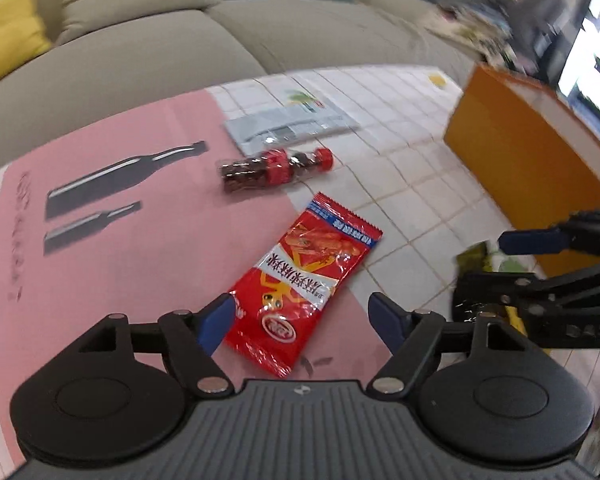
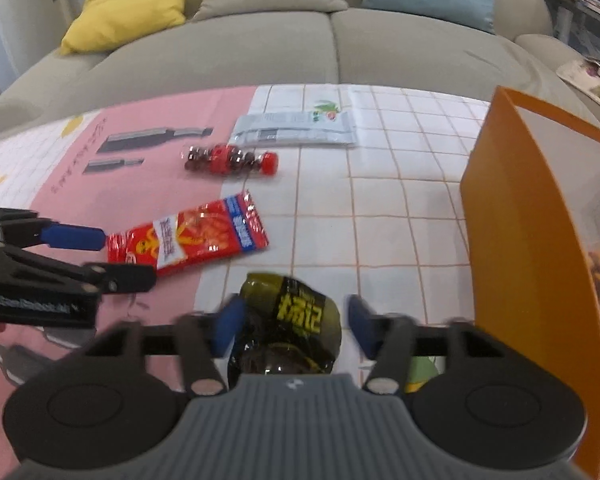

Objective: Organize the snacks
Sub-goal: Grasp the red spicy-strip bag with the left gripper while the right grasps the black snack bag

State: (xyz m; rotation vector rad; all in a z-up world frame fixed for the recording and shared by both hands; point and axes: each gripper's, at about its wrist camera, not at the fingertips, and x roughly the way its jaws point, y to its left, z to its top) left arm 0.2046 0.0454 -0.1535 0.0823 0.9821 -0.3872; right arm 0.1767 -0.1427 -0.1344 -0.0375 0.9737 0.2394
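A red snack packet (image 1: 306,280) lies flat on the table between the open fingers of my left gripper (image 1: 302,316); it also shows in the right wrist view (image 2: 192,236). A dark green snack packet (image 2: 288,320) lies between the open fingers of my right gripper (image 2: 294,324), which also shows in the left wrist view (image 1: 512,264). A small cola-style bottle (image 1: 276,168) (image 2: 230,160) of dark candies lies on its side farther back. A grey-white packet (image 1: 288,126) (image 2: 294,130) lies behind it.
An orange box (image 2: 528,216) (image 1: 528,148) stands at the right with snacks inside. The table has a pink and white tiled cloth (image 1: 140,240). A beige sofa (image 2: 300,48) with cushions runs along the far edge.
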